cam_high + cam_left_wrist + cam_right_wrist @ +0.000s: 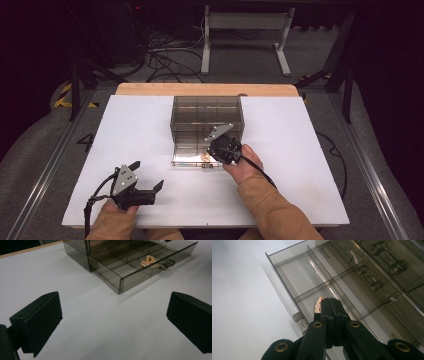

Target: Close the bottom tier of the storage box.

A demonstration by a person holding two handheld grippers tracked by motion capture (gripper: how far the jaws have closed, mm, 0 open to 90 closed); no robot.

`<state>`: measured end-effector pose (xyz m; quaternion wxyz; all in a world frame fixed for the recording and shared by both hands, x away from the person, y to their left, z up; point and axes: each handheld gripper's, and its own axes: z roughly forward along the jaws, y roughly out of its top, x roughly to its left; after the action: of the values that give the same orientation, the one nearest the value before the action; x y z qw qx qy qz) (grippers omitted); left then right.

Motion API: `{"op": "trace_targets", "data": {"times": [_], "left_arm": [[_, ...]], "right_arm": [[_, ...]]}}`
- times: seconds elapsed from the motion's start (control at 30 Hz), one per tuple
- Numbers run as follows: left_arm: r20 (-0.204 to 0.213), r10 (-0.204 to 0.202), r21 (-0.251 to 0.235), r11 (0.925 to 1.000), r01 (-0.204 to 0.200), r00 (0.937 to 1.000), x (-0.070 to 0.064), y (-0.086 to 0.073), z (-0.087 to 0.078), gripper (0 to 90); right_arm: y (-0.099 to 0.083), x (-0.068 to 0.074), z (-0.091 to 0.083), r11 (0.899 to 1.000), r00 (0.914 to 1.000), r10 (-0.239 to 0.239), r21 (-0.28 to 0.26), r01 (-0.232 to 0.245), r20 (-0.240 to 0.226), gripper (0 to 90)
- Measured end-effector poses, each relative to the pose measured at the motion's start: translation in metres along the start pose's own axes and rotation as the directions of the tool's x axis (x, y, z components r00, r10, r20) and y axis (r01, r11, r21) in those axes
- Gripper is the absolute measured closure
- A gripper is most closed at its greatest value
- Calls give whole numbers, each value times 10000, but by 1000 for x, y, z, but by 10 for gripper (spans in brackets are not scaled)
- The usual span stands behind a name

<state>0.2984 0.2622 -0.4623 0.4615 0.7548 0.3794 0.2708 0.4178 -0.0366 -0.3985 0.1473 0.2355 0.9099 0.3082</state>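
A smoky, see-through drawer cabinet [207,117] is set near the middle of the white table [300,165], toward twelve o'clock in the high view, and its lowest drawer [192,161] is pulled out toward the person. The drawer is split by thin walls into compartments; in the front row, close behind the handle [167,264], a small pink-and-orange object [148,261] is lodged — its exact nature cannot be made out, though it looks like a ridged, curled piece. The other compartments visible in the left gripper view appear bare. The right gripper [223,148] is held over the drawer's front edge, at about five o'clock from the cabinet's centre, with the person's hand [245,162] behind it. In the right gripper view its jaws are pressed together, and the small object [319,304] is seen just at their tips, at about eleven o'clock from them; whether it is pinched between the jaws or merely lying behind them cannot be told. Above the open drawer, the closed drawers with their clear handles are seen at two o'clock in that view. The left gripper [145,180] is rested on the table at about seven o'clock from the cabinet, well apart from it — its jaws are spread wide, with nothing between them but bare table.
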Motion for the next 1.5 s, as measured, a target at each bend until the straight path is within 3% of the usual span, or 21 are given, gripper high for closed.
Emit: {"op": "trace_targets", "data": {"times": [0.43,0.6,0.77,1.1,1.5], "left_arm": [[57,-16,-15,10000,16,10000,0,0,0,8],[57,-24,-24,10000,24,10000,0,0,0,8],[57,-35,-46,10000,36,10000,0,0,0,9],[59,-30,-51,10000,30,10000,-1,0,0,8],[48,-28,-47,10000,28,10000,-1,0,0,8]], "right_arm": [[-1,0,-6,9998,9997,-168,57,169,-169,900],[-2,3,-8,9992,9981,-388,103,394,-479,900],[-4,6,-6,9965,9909,-462,638,546,-1266,900],[-11,12,-1,9824,9876,-804,1566,1015,-1352,900],[-18,9,7,9732,9887,-665,2098,940,-1341,900]]}}
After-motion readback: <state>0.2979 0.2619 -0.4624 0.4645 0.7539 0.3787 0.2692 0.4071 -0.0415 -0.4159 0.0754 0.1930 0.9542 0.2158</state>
